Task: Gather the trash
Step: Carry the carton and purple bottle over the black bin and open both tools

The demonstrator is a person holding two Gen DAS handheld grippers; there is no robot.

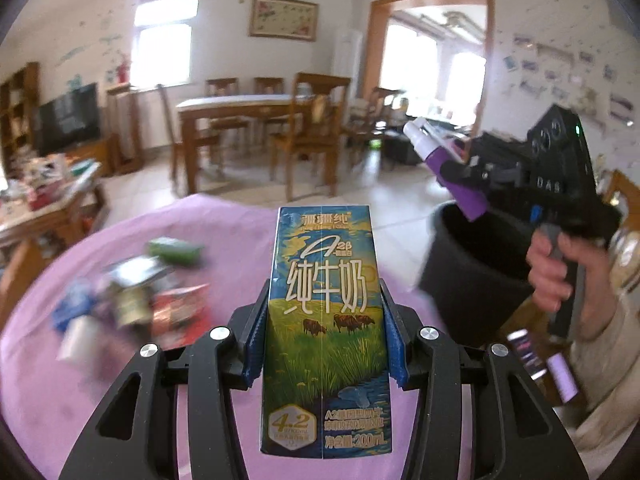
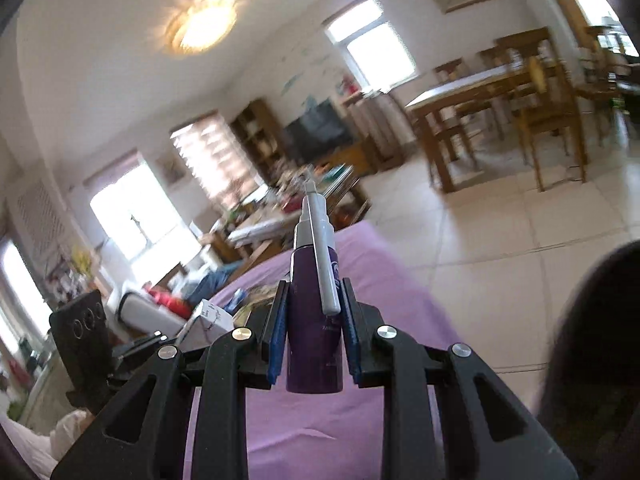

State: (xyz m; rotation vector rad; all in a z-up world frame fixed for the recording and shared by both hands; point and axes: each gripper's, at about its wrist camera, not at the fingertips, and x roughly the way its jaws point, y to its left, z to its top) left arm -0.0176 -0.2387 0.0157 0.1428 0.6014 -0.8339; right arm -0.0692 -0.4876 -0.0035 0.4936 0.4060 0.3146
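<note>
1. The right gripper (image 2: 314, 328) clamps a purple bottle (image 2: 314, 344) between its blue pads (image 2: 276, 344), grey nozzle pointing away.
2. Below lies a purple cloth (image 2: 400, 300).
3. A dark bin (image 2: 592, 360) fills the lower right edge.
4. The left gripper (image 2: 86, 344) appears at left, jaws hidden.
5. A ceiling lamp (image 2: 202, 28) glows overhead.

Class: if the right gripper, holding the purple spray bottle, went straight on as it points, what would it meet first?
Probably nothing near: the right gripper and purple spray bottle aim above the purple-covered table into open room, though depth is unclear.
</note>
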